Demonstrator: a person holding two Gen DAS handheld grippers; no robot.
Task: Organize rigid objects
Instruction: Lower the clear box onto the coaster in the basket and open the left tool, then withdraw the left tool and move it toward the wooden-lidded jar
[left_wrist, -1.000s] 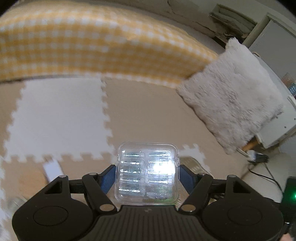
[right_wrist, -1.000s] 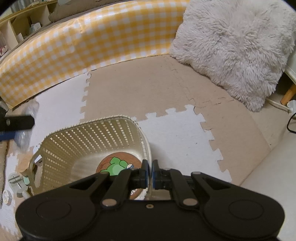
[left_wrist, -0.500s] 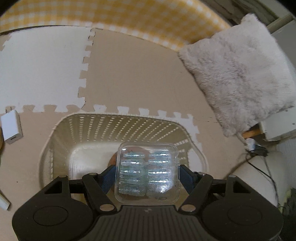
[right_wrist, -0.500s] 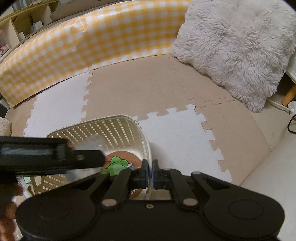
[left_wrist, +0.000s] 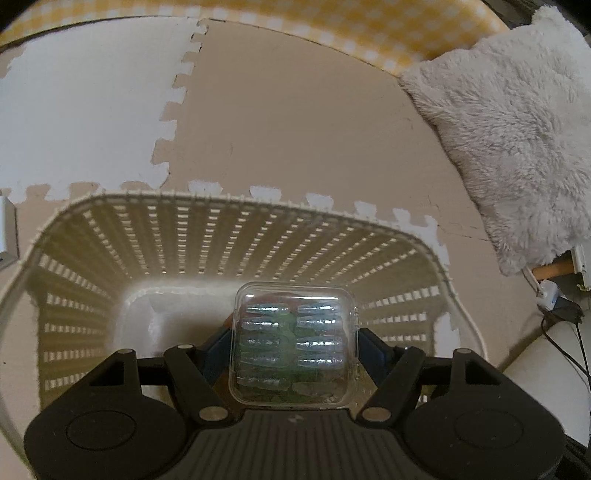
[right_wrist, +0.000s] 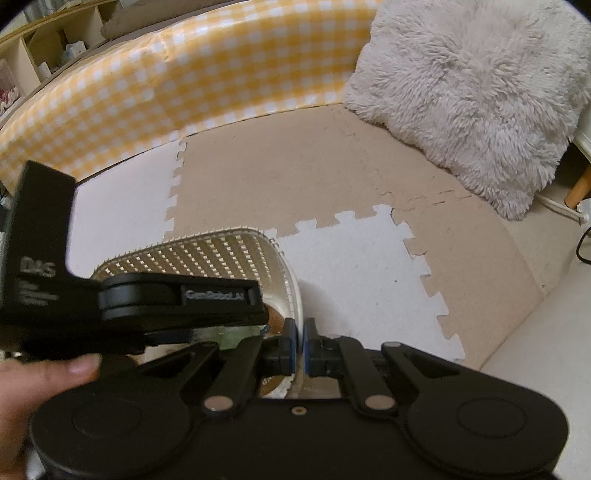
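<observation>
My left gripper (left_wrist: 293, 343) is shut on a clear plastic case (left_wrist: 293, 347) with ribbed compartments and holds it inside the mouth of the cream slotted basket (left_wrist: 229, 236), above its floor. My right gripper (right_wrist: 300, 345) is shut on the basket's near right rim (right_wrist: 295, 295). In the right wrist view the left gripper's black body (right_wrist: 155, 306) and a hand cover most of the basket. A round brown disc (right_wrist: 275, 315) lies on the basket floor, mostly hidden.
The floor is beige and white foam puzzle mat (left_wrist: 295, 122). A yellow checked bumper (right_wrist: 184, 85) runs along the back. A fluffy white cushion (right_wrist: 465, 96) lies at the right. A small white box (left_wrist: 5, 236) sits left of the basket. Cables (left_wrist: 561, 321) lie at the right.
My left gripper has carried the clear case from the open mat over the basket and lowered it inside. My right gripper has stayed clamped on the rim.
</observation>
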